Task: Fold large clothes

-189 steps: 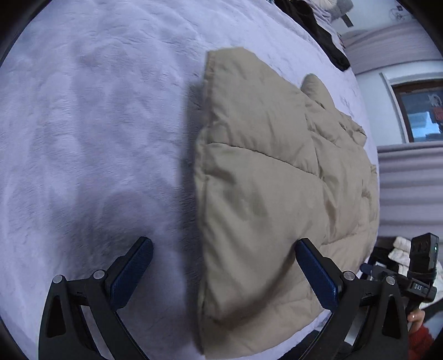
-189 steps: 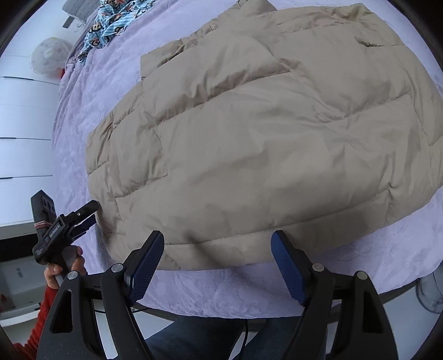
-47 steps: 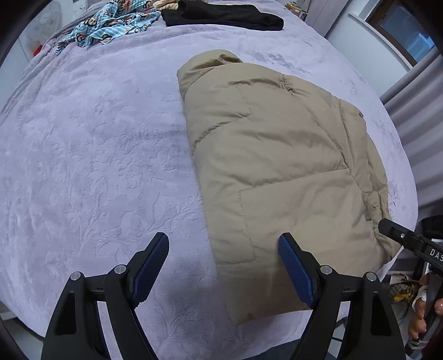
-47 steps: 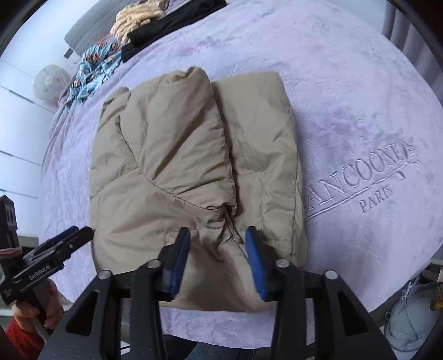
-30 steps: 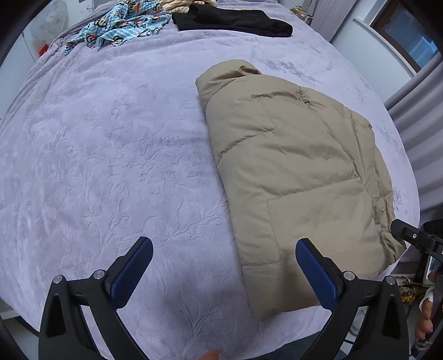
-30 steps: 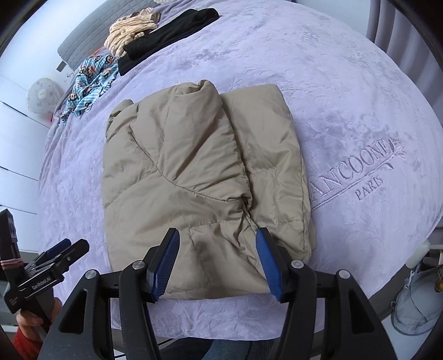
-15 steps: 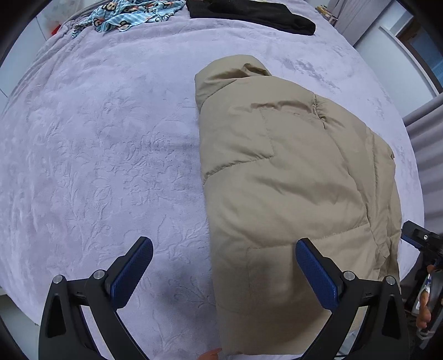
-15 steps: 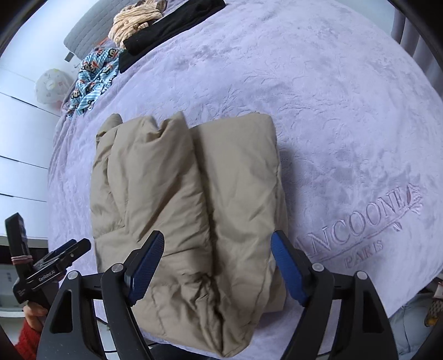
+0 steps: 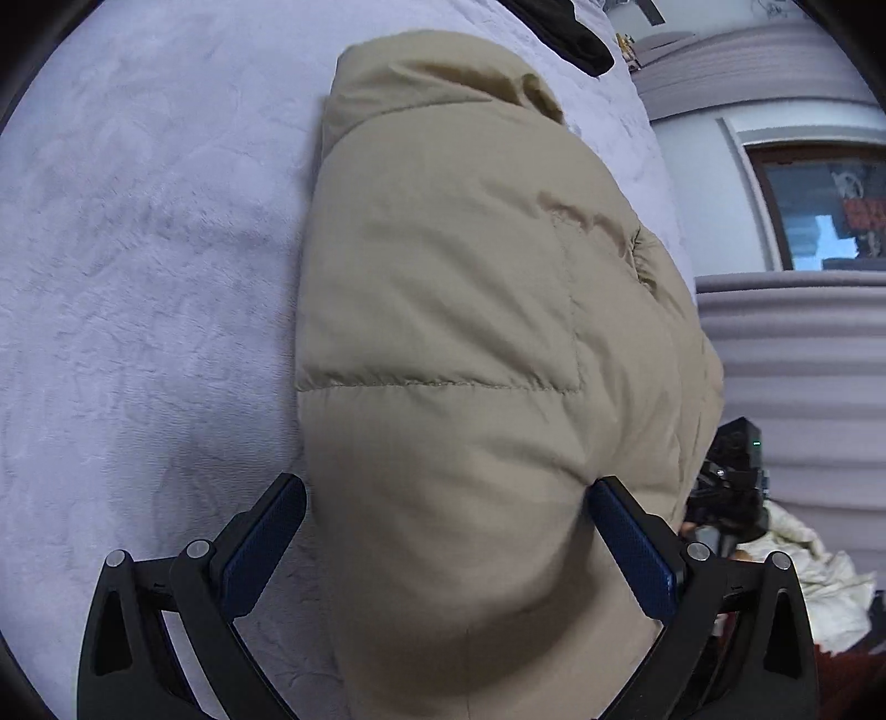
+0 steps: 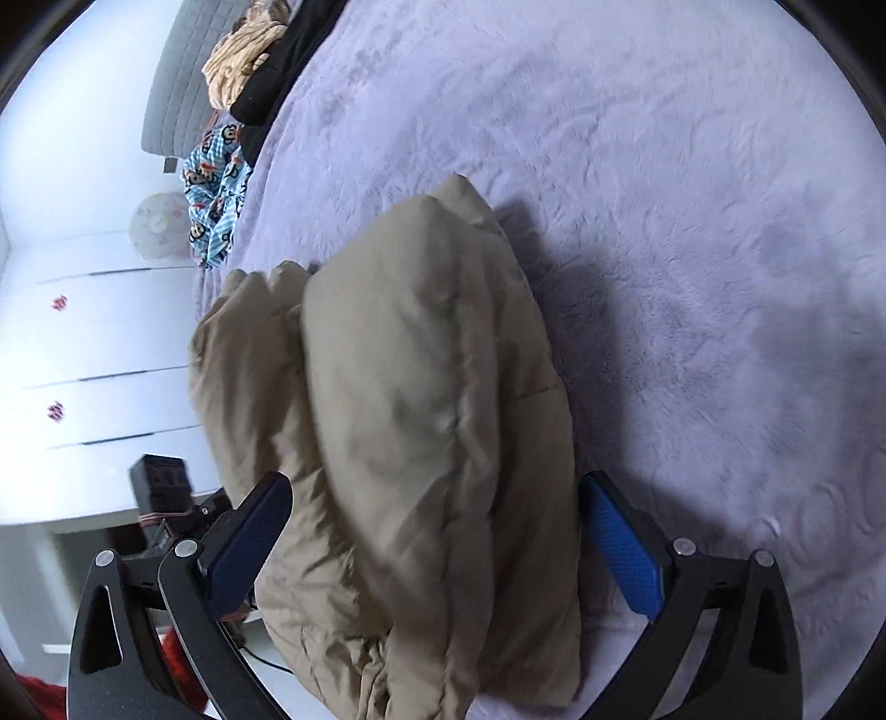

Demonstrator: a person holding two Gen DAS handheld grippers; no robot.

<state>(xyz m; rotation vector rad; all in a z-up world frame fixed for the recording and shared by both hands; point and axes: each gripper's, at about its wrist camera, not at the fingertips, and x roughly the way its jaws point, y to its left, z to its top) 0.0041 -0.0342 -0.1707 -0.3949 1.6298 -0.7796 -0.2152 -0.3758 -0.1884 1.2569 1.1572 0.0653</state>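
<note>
A beige quilted puffer jacket lies folded lengthwise into a long thick bundle on a lilac plush bedspread. My left gripper is open, its blue pads on either side of the jacket's near end, the right pad touching the fabric. In the right wrist view the same jacket bulges up between the pads of my right gripper, which is open around its near end. The jacket's near hem is hidden below both views.
A black garment, a tan garment and a blue cartoon-print cloth lie at the bed's far end. White drawers stand left of the bed. A window and grey curtains are on the right.
Both grippers have dropped low and close to the jacket's near end, straddling it. The jacket now fills both views. The right gripper opened wide after earlier holding the fabric.
</note>
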